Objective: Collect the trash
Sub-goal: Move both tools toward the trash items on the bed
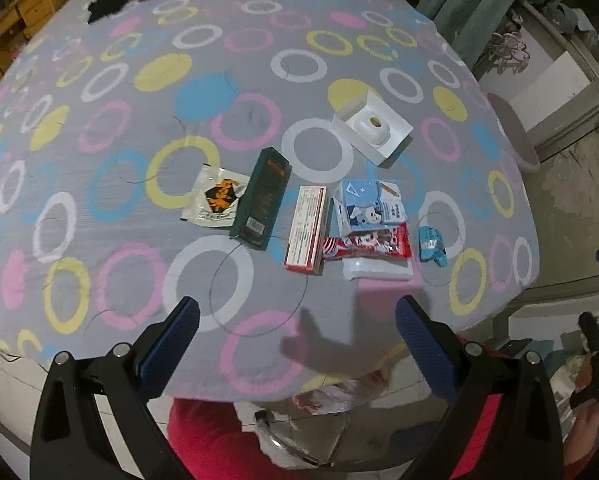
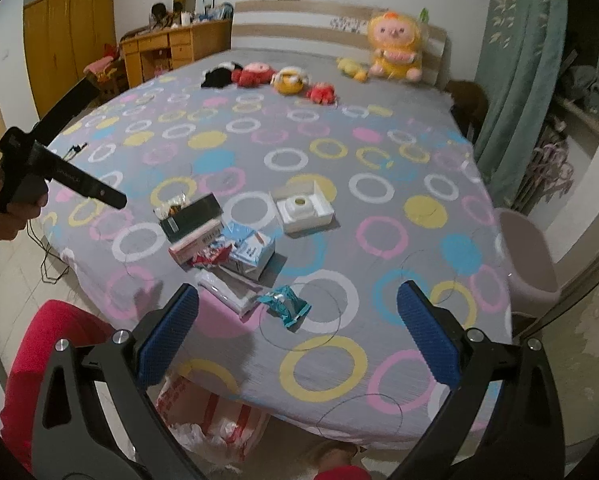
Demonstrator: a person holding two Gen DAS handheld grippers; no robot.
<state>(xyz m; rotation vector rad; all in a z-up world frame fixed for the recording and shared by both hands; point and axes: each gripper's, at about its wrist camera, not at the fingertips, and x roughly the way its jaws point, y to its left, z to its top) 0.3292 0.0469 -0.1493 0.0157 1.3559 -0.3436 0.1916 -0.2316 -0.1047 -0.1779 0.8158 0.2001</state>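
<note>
Trash lies in a cluster on the bed near its front edge: a clear wrapper with an orange logo point(image 1: 216, 199), a dark green box point(image 1: 262, 198), a pink-white box point(image 1: 306, 229), a blue-white tissue pack point(image 1: 369, 206), a red snack wrapper point(image 1: 369, 246), a white packet point(image 1: 379, 269), a crumpled teal wrapper point(image 1: 431, 245) point(image 2: 285, 305) and an open white box point(image 1: 373, 125) point(image 2: 304, 209). My left gripper point(image 1: 297, 338) is open and empty above the bed's front edge. My right gripper point(image 2: 297, 326) is open and empty, just in front of the teal wrapper.
A plastic bag point(image 2: 211, 416) point(image 1: 327, 396) sits on the floor below the bed edge. Plush toys point(image 2: 287, 80) lie at the bed's far end. A pink stool point(image 2: 527, 256) stands right of the bed, with curtains point(image 2: 519, 60) behind. A wooden desk point(image 2: 171, 52) is far left.
</note>
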